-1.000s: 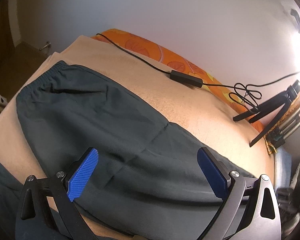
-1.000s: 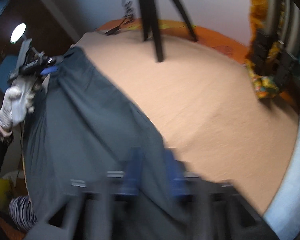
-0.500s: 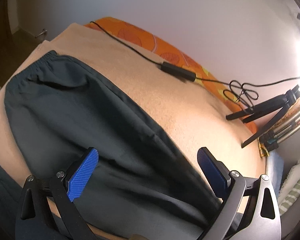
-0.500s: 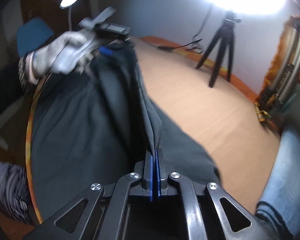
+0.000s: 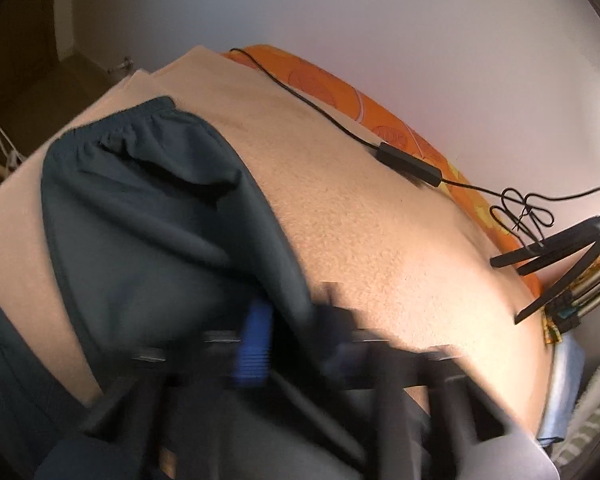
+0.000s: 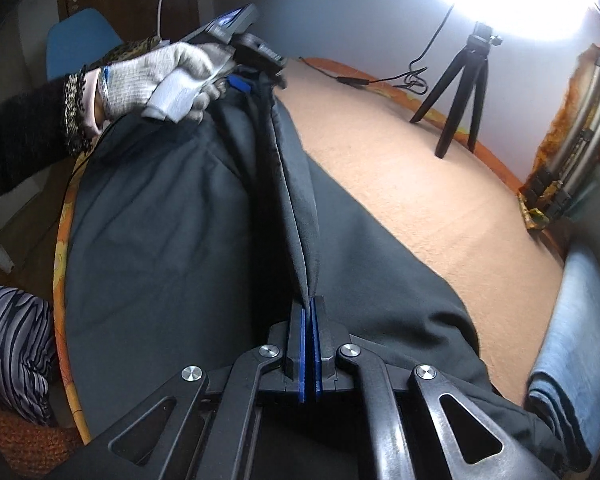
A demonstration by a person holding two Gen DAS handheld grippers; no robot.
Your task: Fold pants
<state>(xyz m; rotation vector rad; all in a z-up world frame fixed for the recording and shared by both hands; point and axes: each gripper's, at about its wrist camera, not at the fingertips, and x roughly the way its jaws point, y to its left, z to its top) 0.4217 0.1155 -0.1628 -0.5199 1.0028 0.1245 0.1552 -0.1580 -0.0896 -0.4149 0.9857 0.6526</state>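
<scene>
Dark grey pants (image 6: 172, 240) lie on a tan blanket (image 6: 400, 184); their elastic waistband (image 5: 112, 136) shows far left in the left wrist view. My right gripper (image 6: 309, 312) is shut on a raised fold of the pants. My left gripper (image 5: 288, 340) is blurred in its own view, its blue pads close together around a ridge of the fabric. In the right wrist view it sits at the far end of the same fold (image 6: 256, 76), held by a gloved hand (image 6: 160, 80). The fold stretches taut between both grippers.
A black tripod (image 6: 460, 92) stands on the blanket at the far side, with a cable and adapter (image 5: 408, 164) along the orange sheet edge (image 5: 340, 92). Folded blue jeans (image 6: 572, 340) lie at the right. A striped cushion (image 6: 12, 348) sits lower left.
My left gripper's pads have closed from wide open onto the pants and it has lifted the fabric. My right gripper stays shut on the fold, now pulled straighter.
</scene>
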